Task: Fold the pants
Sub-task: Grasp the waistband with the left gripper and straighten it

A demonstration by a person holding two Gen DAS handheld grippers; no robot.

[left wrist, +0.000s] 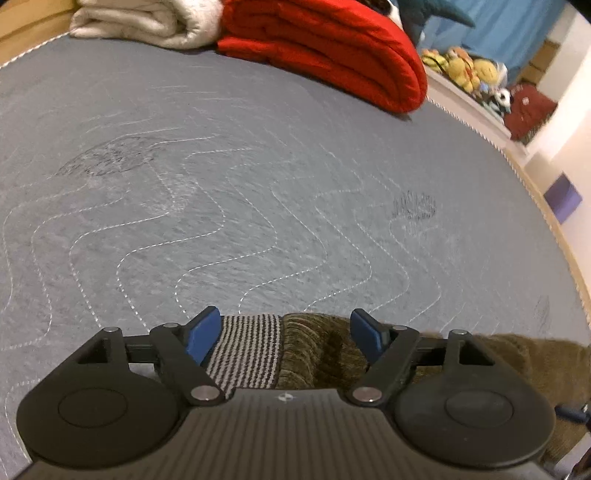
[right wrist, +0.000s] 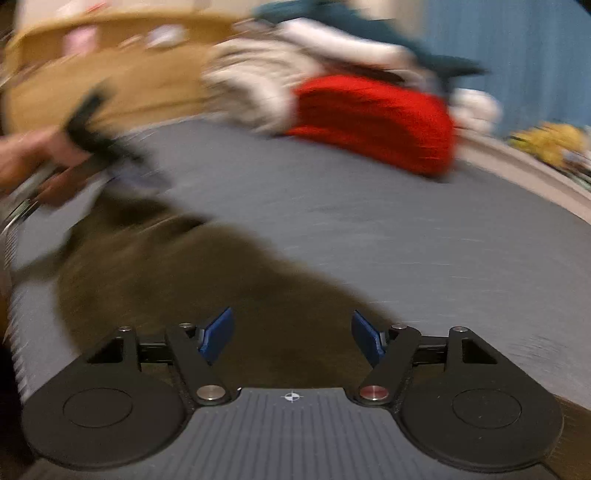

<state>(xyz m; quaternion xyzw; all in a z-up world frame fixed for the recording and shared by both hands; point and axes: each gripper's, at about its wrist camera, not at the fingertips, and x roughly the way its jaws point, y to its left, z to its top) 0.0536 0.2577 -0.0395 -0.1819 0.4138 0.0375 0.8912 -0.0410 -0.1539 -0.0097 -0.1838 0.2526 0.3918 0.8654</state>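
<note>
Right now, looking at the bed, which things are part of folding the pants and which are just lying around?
Part of the job:
- olive-brown pants, with striped waistband
- left gripper, jaws open around the waistband
- right gripper, jaws open above the pants
- grey quilted mattress, the folding surface

Just lying about:
- red blanket
- white blanket
- yellow plush toys

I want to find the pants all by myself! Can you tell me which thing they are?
Look at the big grey quilted mat with wavy white stitching. At its far edge sit a folded red blanket and a cream one; the pants lie at the near edge, under the left gripper. They are the only olive-brown fuzzy cloth, with a black-and-white striped cuff.
</note>
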